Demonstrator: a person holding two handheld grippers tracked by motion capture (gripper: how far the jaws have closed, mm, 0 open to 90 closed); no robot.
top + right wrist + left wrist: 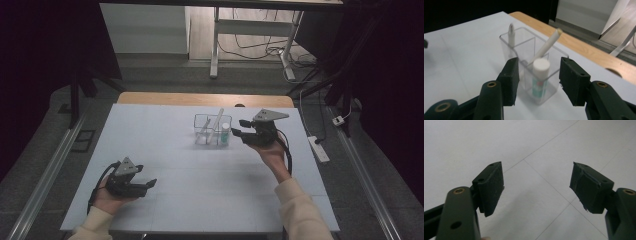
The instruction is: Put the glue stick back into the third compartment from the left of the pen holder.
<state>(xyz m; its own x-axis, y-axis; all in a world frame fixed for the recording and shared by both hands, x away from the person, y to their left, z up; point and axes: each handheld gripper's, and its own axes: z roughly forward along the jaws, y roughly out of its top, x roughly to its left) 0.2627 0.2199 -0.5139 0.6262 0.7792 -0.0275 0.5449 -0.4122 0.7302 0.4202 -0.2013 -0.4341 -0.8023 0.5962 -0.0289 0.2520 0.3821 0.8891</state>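
Open mat, one cluster in the way

The clear holder (212, 129) with its glue stick (540, 77) and two leaning pens (545, 47) stands just before the right gripper (239, 129); the mat (165, 145) around the left gripper (146, 178) lies bare.

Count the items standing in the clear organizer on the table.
3. A glue stick stands upright in the compartment nearest the right gripper; a white pen stands in the far-left compartment; a white stick leans diagonally across the clear organizer.
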